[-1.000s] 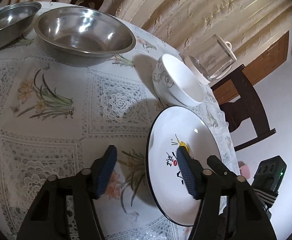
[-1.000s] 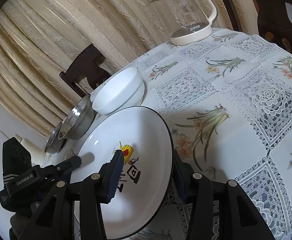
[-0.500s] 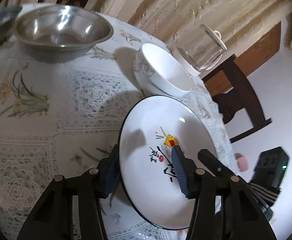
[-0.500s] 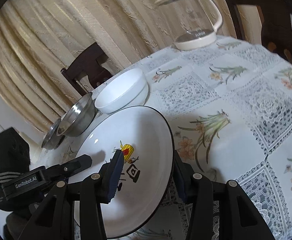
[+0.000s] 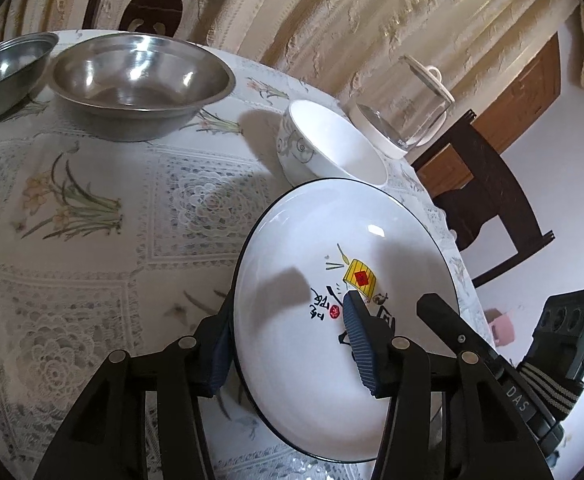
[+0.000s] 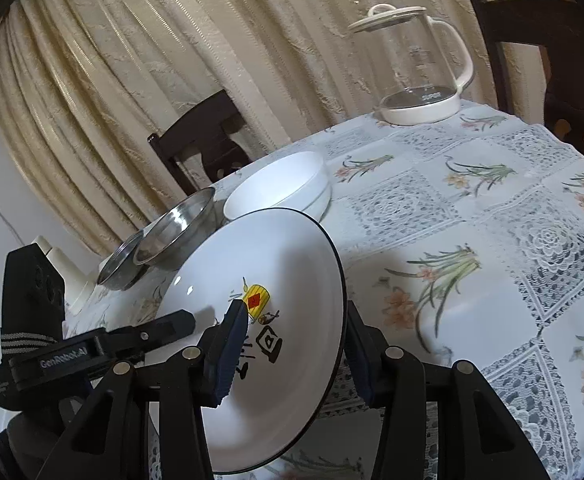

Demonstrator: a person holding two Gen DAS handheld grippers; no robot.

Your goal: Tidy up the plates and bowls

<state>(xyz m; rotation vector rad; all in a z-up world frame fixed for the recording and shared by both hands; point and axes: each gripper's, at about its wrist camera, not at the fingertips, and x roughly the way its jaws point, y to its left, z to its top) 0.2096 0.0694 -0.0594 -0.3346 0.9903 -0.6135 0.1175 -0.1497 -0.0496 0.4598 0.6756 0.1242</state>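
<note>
Two grippers on one plate, seen first from the left wrist. Left gripper clamped across the near-left rim of the plate: one pad behind the rim, the other pressed on the painted face. Plate tipped, left edge up, apparently lifted off the tablecloth. Round, so no long axis to line up, only the tilt. Straight ahead, just past the far rim, white bowl. Ahead and to the left, well apart from the plate, large steel bowl, with small steel bowl beside it at the table's edge. Glass kettle behind the white bowl.

From the right wrist: right gripper closed on the opposite rim, inner pad on the face, outer pad behind the edge. Left gripper's finger reaching in from the left side of the plate. White bowl again dead ahead beyond the rim, steel bowls off to the left of it.

Neither hand nearer, then, with both already on the plate. Probably a carry in hand, with everything turning on direction: forward for the white bowl, forward-left for the steel pair. Destination impossible to tell.
</note>
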